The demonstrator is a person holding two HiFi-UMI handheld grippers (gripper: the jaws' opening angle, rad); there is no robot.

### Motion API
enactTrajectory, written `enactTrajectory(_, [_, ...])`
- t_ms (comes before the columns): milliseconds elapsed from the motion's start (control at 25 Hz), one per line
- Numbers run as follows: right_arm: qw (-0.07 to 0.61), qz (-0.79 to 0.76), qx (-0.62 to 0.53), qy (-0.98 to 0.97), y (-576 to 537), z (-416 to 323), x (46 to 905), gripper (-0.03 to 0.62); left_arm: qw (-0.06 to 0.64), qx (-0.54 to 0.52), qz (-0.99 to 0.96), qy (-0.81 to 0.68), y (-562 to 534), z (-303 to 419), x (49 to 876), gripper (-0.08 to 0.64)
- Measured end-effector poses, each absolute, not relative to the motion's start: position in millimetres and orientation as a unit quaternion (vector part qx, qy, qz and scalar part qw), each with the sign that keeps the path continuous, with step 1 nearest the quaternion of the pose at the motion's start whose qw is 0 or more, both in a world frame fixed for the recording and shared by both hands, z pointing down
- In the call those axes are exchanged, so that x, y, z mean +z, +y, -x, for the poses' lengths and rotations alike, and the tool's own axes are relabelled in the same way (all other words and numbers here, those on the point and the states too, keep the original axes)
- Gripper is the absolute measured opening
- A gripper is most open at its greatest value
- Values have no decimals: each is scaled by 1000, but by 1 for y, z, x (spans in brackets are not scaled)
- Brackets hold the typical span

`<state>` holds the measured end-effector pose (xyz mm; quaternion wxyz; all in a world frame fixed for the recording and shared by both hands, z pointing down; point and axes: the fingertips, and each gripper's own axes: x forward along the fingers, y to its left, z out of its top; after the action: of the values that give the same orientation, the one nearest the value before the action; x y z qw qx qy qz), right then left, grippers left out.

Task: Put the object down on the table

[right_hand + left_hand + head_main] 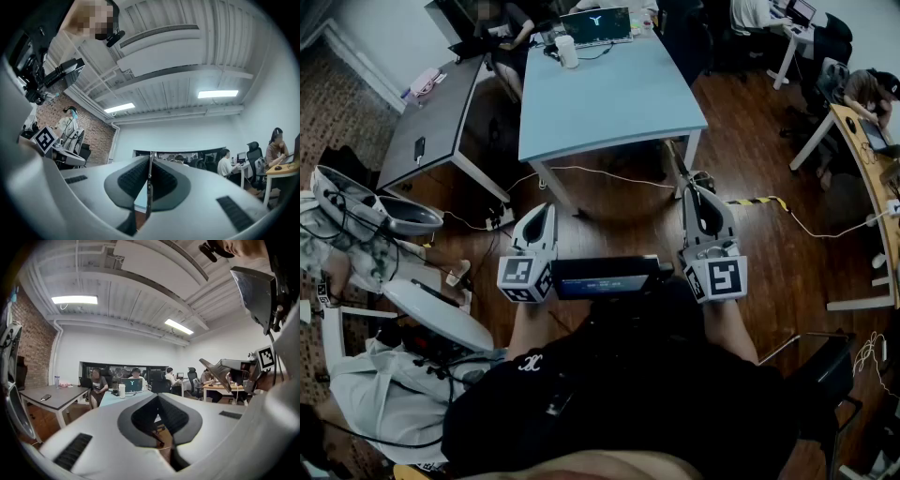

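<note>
Nearest, the left tool (545,209) and the right tool (697,193) each have jaws pressed together, empty.

My left gripper (546,210) and right gripper (697,193) are white, with dark grey ribbed pads (129,180). Each carries a cube of black-and-white square markers. My shirt (628,394), at the bottom of the head view, is black. At upper centre the table (609,103) is pale blue, with a white cup (567,51) on it. To its left is a grey table (427,131). The floor (769,272) is dark brown wood, crossed by a yellow-and-black striped strip (759,201).
</note>
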<state>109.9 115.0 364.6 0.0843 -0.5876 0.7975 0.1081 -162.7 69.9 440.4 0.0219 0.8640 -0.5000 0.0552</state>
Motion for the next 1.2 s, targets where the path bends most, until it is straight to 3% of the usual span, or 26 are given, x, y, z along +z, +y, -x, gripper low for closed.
enactTrajectory(360, [98, 578, 96, 805, 22, -112, 386, -11, 25, 60, -859, -508, -6, 163, 463, 2])
enactTrajectory(960, [86, 515, 96, 847, -261, -141, 379, -11, -18, 52, -833, -551, -273, 126, 418, 2])
enactTrajectory(1200, [85, 513, 78, 851, -327, -143, 381, -11, 15, 20, -834, -551, -331, 126, 414, 0])
